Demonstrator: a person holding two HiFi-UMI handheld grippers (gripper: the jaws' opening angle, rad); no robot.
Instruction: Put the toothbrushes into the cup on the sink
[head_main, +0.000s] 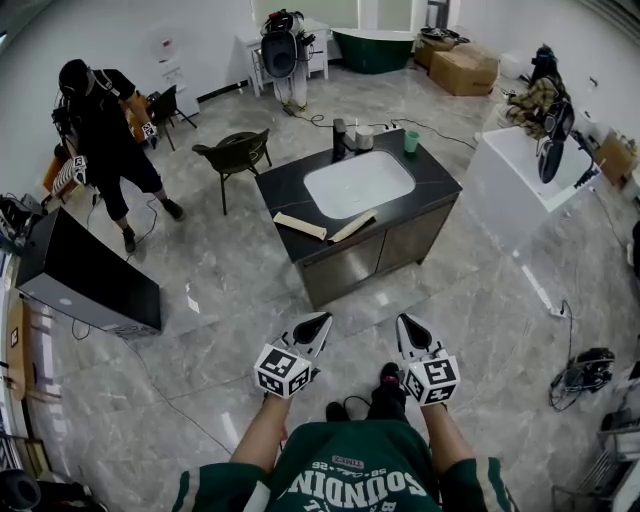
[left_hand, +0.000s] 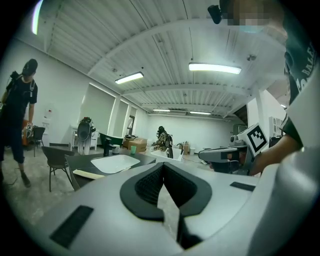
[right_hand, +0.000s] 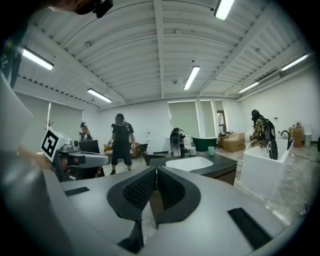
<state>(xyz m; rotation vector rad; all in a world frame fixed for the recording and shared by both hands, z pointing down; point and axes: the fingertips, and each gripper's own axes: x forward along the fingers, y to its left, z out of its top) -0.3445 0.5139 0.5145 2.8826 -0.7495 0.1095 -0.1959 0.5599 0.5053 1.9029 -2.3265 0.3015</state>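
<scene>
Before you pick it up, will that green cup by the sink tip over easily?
The green cup looks small and plastic, so probably light. It stands upright near the countertop's corner, so a sideways nudge might tip it.

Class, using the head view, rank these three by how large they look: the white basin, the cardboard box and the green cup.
Largest to smallest:
1. white basin
2. cardboard box, which lies farther off, so its true size is unsure
3. green cup, clearly smallest

We read just one print: at six o'clock in the head view, the wearer's green shirt (head_main: 345, 480) carries big white letters, upside down to us, spelling "SOUNDIN", its end cut off; the smaller lines beside it are too blurred to read.
</scene>
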